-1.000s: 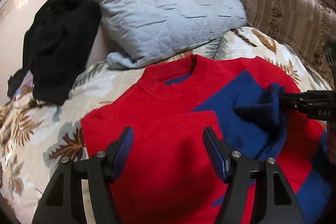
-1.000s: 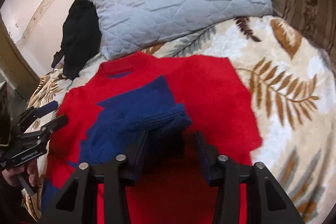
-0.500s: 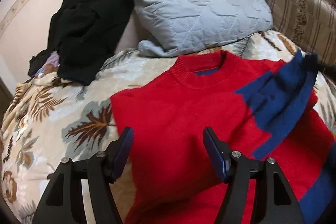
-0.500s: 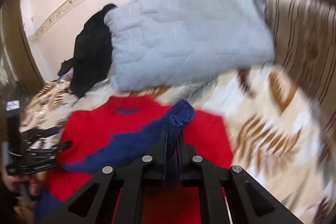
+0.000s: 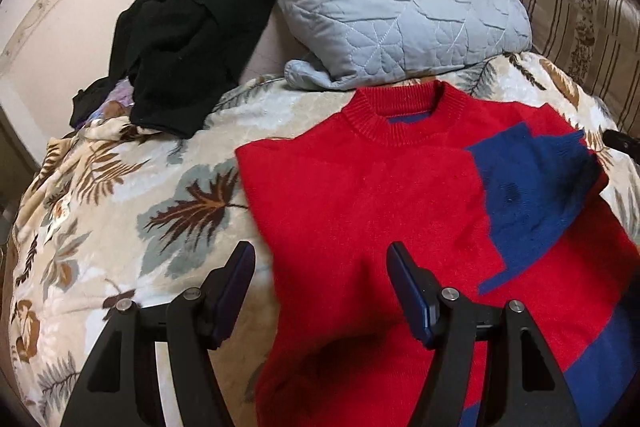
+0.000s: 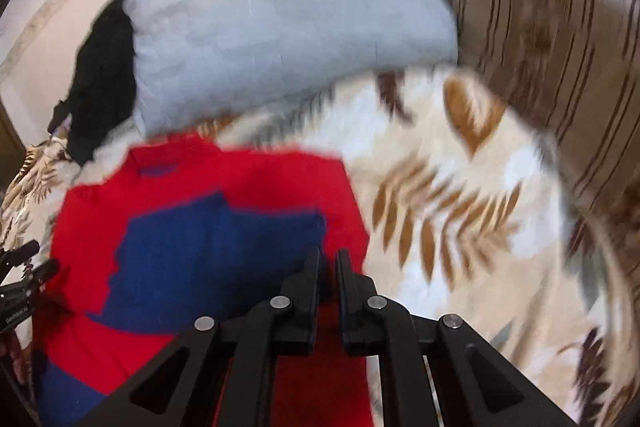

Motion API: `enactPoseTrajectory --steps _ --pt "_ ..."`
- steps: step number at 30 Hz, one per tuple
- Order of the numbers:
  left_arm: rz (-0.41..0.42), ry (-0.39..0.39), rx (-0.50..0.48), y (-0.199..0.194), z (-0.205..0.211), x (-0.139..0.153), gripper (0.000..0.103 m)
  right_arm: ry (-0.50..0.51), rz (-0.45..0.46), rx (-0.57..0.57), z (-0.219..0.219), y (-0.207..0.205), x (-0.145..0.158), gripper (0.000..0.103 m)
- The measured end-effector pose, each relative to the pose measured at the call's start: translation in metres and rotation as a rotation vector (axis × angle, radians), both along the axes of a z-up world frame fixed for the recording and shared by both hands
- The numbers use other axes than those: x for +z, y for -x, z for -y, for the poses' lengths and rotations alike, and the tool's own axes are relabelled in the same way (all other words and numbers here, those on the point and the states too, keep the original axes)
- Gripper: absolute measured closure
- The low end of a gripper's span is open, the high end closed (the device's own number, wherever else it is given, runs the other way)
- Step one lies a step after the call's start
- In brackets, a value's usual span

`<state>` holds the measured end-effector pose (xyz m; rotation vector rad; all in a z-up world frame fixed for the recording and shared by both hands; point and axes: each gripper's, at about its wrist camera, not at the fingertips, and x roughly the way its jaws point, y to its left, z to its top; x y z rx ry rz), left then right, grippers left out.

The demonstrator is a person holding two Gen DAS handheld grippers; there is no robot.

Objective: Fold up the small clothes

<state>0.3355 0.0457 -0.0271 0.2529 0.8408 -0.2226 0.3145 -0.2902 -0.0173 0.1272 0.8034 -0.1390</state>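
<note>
Sweater: red and blue knit sweater (image 5: 360, 211) lies flat on the bed's leaf-print blanket (image 5: 120, 195), collar toward the far pillow (image 5: 392, 3).
Sleeve: blue sleeve (image 5: 532, 195) is folded across the right chest.
Handling: soft, limp, light; probably sags and slides on itself, so best taken at cuff, hem or shoulder edge.
Left tool: left tool (image 5: 320, 291) hangs released over the sweater's near left edge, nothing between its pads.
Right tool: right tool (image 6: 328, 267) is clenched with jaws easing apart; blur hides whether the cuff is pinched.
Containers: none visible.
Other cloth: black garment (image 5: 180, 35) heaped far left, apart.
</note>
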Motion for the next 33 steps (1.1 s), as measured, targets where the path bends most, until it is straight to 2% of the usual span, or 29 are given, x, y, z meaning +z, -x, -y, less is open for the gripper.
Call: enactPoseTrajectory --steps 2,3,4,7,9,11,13,14,15,16,17,22,28,31,33 --pt "0.001 0.008 0.015 0.008 -0.005 0.002 0.034 -0.002 0.042 0.079 -0.012 -0.001 0.005 0.092" --pt "-0.002 0.012 0.022 0.012 -0.008 0.003 0.034 -0.002 0.034 0.129 -0.018 -0.006 0.001 0.092" --pt "-0.004 0.012 0.028 0.017 -0.011 0.003 0.034 0.007 0.008 0.158 -0.023 -0.012 -0.007 0.092" --pt "-0.012 0.015 0.046 0.037 -0.021 0.005 0.034 0.015 -0.175 0.165 -0.025 -0.030 -0.045 0.092" --pt "-0.005 0.028 0.061 0.053 -0.029 0.010 0.034 0.001 -0.165 0.168 -0.023 -0.017 -0.039 0.092" --pt "0.006 0.055 0.079 0.074 -0.037 0.017 0.034 0.002 -0.128 0.188 -0.024 0.010 -0.019 0.092" --pt "0.011 0.077 0.088 0.103 -0.043 0.023 0.034 -0.008 -0.106 0.187 -0.024 0.046 -0.004 0.082" --pt "0.013 0.081 0.090 0.115 -0.045 0.025 0.034 -0.015 -0.100 0.189 -0.025 0.065 0.001 0.067" --pt "0.017 0.087 0.087 0.131 -0.047 0.028 0.034 -0.018 -0.093 0.193 -0.024 0.084 0.004 0.036" --pt "0.018 0.090 0.088 0.146 -0.048 0.029 0.034 -0.012 -0.073 0.189 -0.024 0.112 0.007 0.023" --pt "0.017 0.086 0.087 0.162 -0.049 0.030 0.034 -0.018 -0.053 0.185 -0.024 0.131 0.009 0.017" --pt "-0.002 0.087 0.135 0.232 -0.055 0.024 0.034 -0.007 -0.058 0.196 -0.032 0.211 0.006 0.017" --pt "-0.053 0.098 0.163 0.280 -0.055 0.005 0.034 -0.053 -0.091 0.158 -0.028 0.257 -0.004 0.017" --pt "-0.105 0.124 0.194 0.290 -0.062 -0.011 0.034 -0.079 -0.121 0.149 -0.028 0.275 -0.011 0.017" --pt "-0.133 0.111 0.207 0.294 -0.063 -0.023 0.034 -0.098 -0.138 0.143 -0.028 0.279 -0.015 0.017"
